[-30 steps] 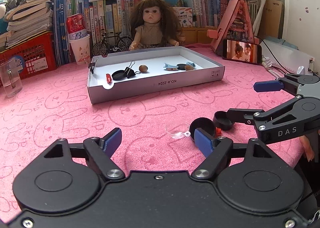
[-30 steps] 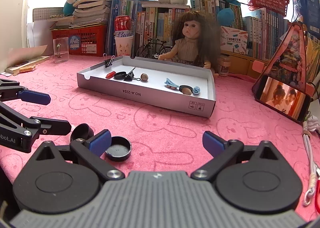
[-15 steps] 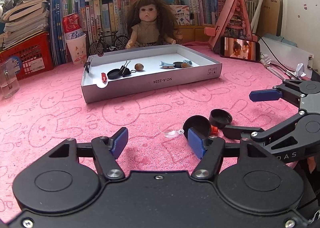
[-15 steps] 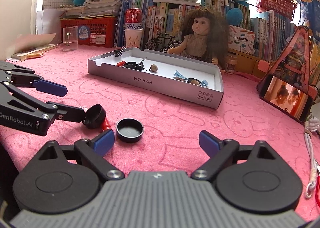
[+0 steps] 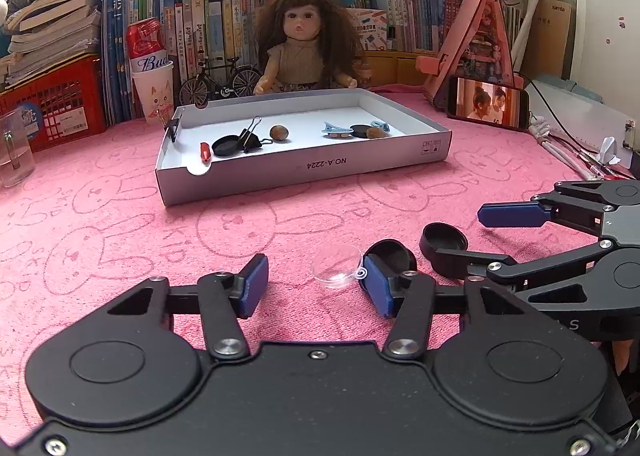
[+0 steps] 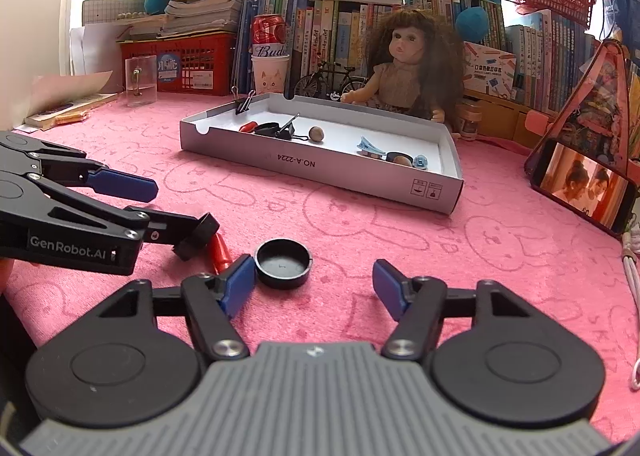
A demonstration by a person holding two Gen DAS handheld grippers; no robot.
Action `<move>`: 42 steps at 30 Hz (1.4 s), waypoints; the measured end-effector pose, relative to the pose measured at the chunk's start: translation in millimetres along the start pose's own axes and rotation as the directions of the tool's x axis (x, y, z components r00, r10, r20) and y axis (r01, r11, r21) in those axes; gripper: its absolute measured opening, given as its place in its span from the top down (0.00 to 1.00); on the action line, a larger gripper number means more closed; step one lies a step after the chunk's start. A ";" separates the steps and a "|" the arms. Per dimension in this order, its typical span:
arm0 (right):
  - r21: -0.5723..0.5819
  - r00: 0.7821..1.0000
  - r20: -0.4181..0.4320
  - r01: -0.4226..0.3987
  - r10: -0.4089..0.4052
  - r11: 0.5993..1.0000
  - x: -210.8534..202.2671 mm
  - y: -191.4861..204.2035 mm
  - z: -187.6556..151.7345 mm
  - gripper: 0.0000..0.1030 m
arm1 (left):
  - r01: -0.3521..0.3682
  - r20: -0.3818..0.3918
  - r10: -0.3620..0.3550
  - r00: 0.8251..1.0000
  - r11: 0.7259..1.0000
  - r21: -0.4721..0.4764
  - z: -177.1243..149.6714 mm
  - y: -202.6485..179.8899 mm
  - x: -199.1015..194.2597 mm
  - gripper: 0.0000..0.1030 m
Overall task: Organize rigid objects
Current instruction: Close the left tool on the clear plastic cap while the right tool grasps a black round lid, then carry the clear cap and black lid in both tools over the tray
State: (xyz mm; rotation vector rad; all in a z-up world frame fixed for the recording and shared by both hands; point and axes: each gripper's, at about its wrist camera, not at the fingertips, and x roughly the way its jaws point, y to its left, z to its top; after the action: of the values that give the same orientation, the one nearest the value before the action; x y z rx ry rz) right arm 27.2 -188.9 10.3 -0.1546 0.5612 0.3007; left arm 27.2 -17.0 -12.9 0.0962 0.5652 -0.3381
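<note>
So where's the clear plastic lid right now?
In the left wrist view, the clear lid lies on the pink cloth between the left gripper jaws, touching the black cap on its right.

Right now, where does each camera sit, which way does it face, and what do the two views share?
Left wrist: sits on the left gripper, facing forward over the pink cloth toward the white tray and doll; the right gripper enters at right.
Right wrist: sits on the right gripper, same heading; the left gripper enters at left, a black cap just ahead.
Shared: tray, doll, phone, that cap. Both grippers' jaws have just been closing, gripping nothing.
</note>
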 end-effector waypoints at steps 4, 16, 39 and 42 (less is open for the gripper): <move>0.024 1.000 -0.004 -0.009 0.010 1.000 3.6 0.5 1.7 0.35 | 0.003 0.003 -0.003 1.000 1.000 -0.001 0.3 -1.7 1.8 0.54; 0.069 0.999 -0.009 -0.041 0.042 0.997 7.4 1.8 4.1 0.52 | 0.049 0.004 -0.049 0.999 0.997 -0.062 1.7 0.6 1.3 0.74; 0.081 1.000 0.010 -0.008 0.007 0.997 10.9 -4.0 20.9 0.64 | -0.053 0.053 0.058 0.997 0.994 -0.092 31.1 13.9 5.2 0.74; 0.084 1.000 0.018 0.004 -0.006 0.996 12.8 -7.7 27.3 0.64 | -0.059 0.062 0.065 0.996 0.994 -0.096 38.1 16.5 7.4 0.74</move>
State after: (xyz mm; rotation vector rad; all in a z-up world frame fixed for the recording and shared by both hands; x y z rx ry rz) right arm 53.6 -186.9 26.7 -0.0717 0.5547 0.2726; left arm 58.0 -10.5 15.1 0.0116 0.5119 -0.2529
